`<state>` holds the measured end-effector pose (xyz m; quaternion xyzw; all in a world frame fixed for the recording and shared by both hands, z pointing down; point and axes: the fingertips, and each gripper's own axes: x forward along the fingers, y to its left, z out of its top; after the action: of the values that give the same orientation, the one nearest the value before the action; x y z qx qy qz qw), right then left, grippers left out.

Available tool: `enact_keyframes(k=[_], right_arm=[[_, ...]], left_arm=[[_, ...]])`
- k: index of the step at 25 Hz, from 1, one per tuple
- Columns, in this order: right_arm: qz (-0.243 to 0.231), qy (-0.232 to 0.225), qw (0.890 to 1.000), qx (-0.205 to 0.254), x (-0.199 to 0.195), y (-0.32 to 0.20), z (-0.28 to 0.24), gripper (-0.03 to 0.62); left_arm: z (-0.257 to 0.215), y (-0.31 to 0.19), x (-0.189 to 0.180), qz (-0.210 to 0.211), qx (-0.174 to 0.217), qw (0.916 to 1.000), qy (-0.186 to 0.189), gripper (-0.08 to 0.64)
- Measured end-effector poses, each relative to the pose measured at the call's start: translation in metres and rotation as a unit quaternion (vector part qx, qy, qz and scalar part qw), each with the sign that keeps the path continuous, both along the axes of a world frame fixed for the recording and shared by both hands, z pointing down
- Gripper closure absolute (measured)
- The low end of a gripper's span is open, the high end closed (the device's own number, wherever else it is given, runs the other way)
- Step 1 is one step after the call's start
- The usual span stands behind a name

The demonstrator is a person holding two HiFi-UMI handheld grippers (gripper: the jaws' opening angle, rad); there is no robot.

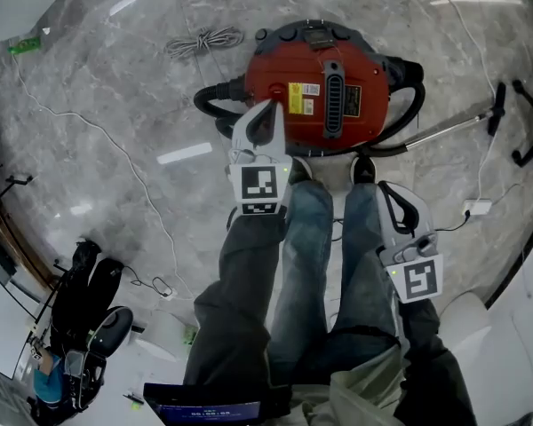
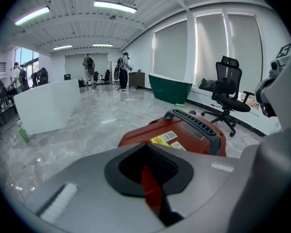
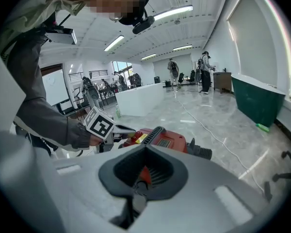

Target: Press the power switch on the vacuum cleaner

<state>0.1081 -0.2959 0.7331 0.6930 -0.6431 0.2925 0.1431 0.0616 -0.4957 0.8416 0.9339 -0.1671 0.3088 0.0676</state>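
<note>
The red vacuum cleaner (image 1: pixel 324 91) stands on the marble floor just in front of my shoes, with a black handle (image 1: pixel 334 96) along its top and dark controls (image 1: pixel 318 34) at its far end. My left gripper (image 1: pixel 265 106) is held out over the vacuum's near left edge, jaws shut and empty. In the left gripper view, the left gripper (image 2: pixel 148 166) points at the red body (image 2: pixel 179 135). My right gripper (image 1: pixel 386 189) hangs low beside my right leg, shut on nothing. From the right gripper view, the right gripper (image 3: pixel 144 171) faces the vacuum (image 3: pixel 160 139).
A black hose (image 1: pixel 410 118) loops round the vacuum's right side, and a metal wand (image 1: pixel 453 127) runs off to the right. A coiled cable (image 1: pixel 204 40) lies at the back left. An office chair (image 2: pixel 228 89) and a green tub (image 2: pixel 170 89) stand behind; bags (image 1: pixel 89 300) sit at lower left.
</note>
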Motion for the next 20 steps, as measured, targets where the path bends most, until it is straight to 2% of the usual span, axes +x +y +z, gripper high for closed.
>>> enact_keyframes(k=[2,6,14,17,20], right_arm=[[0.003,0.0,1.0,0.001,0.004,0.002,-0.001,0.591],[0.008,-0.001,1.0,0.003,0.007,0.005,-0.001,0.591],[0.006,-0.013,1.0,0.005,0.001,0.009,0.003,0.591],[0.004,-0.019,1.0,0.005,-0.001,0.012,0.004,0.591],[0.005,-0.023,1.0,0.015,-0.001,0.015,0.001,0.591]], left_arm=[[-0.006,-0.006,0.008,-0.003,0.009,0.9999,0.004,0.555],[0.003,-0.015,0.023,0.004,-0.013,0.9998,-0.017,0.554],[0.011,-0.017,0.026,0.016,-0.035,0.9987,-0.034,0.557],[0.011,-0.017,0.025,0.013,-0.036,0.9991,-0.021,0.556],[0.008,-0.02,0.023,-0.016,-0.051,0.9986,0.007,0.555]])
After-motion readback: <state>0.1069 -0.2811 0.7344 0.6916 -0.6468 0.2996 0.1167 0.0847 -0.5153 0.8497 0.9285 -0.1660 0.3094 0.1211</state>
